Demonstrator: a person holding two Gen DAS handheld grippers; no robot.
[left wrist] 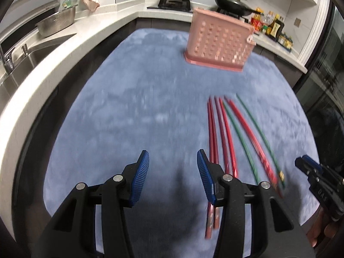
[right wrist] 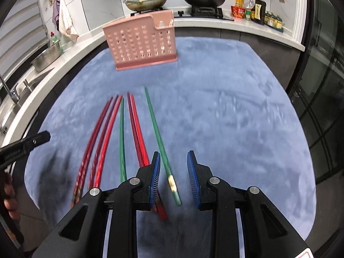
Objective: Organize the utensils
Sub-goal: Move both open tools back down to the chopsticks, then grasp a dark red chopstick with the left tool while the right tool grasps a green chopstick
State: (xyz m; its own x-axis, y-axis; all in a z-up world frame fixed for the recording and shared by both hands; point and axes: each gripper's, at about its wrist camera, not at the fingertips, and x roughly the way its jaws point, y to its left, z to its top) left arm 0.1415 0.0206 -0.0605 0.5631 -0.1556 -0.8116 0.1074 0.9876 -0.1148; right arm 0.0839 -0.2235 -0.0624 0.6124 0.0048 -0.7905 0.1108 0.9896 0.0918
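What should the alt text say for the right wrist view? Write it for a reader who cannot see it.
The open right gripper hovers low over a blue cloth, its jaws either side of the butt end of one green chopstick. More red chopsticks and another green one lie fanned out to the left, and a pink perforated holder stands upright at the cloth's far side.

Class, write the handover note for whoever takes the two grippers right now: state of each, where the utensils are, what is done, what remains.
Left gripper: jaws open, empty, above the blue cloth.
Right gripper: jaws open, astride the rightmost green chopstick, not closed on it.
Red chopsticks and the other green chopstick lie loose on the cloth.
Pink perforated plastic holder stands upright beyond them.
Done: nothing visibly stowed.
Left: move every chopstick into the holder.
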